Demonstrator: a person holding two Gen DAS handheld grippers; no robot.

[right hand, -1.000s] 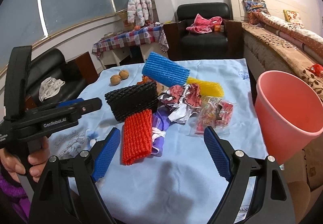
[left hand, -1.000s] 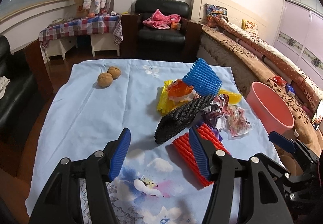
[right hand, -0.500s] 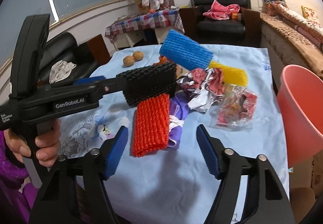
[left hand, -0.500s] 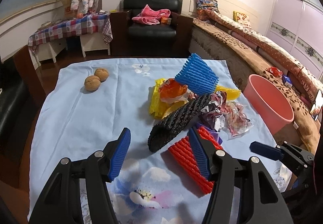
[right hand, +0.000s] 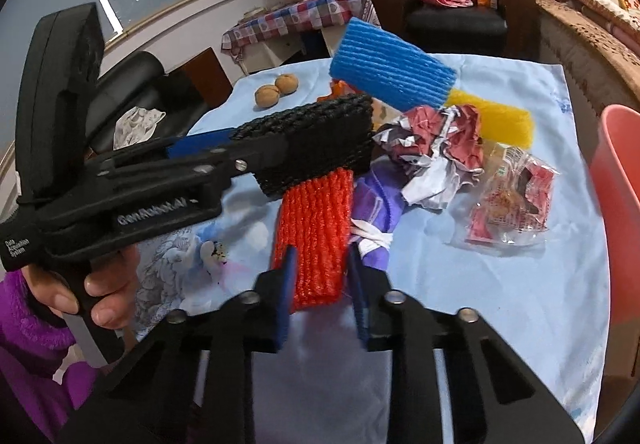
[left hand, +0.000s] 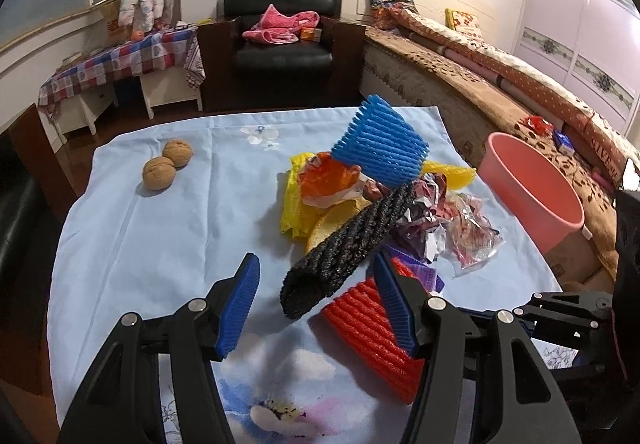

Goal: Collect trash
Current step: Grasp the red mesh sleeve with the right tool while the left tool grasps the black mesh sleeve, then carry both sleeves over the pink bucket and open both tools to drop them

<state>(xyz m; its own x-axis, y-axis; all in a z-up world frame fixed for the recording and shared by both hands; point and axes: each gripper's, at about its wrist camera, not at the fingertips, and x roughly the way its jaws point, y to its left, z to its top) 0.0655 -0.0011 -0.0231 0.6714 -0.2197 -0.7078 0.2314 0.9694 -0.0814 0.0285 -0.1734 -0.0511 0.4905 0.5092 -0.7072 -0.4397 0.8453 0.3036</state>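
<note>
Right wrist, right tongs (right hand: 320,276) closing around red foam net (right hand: 316,228)

Bench cloth (left hand: 120,244) open on left side; only two walnuts (left hand: 167,163) stand there. Right half blocked by trash pile (left hand: 376,195). Clear strip of cloth between pile and pink bin (left hand: 532,195). Left gripper (right hand: 256,155) crosses right gripper's (right hand: 320,284) left side.

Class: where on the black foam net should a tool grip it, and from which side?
Grip the black foam net at its raised near end, coming from the near table edge. That end lifts off the tablecloth; the far end lies on the wrappers.
</note>
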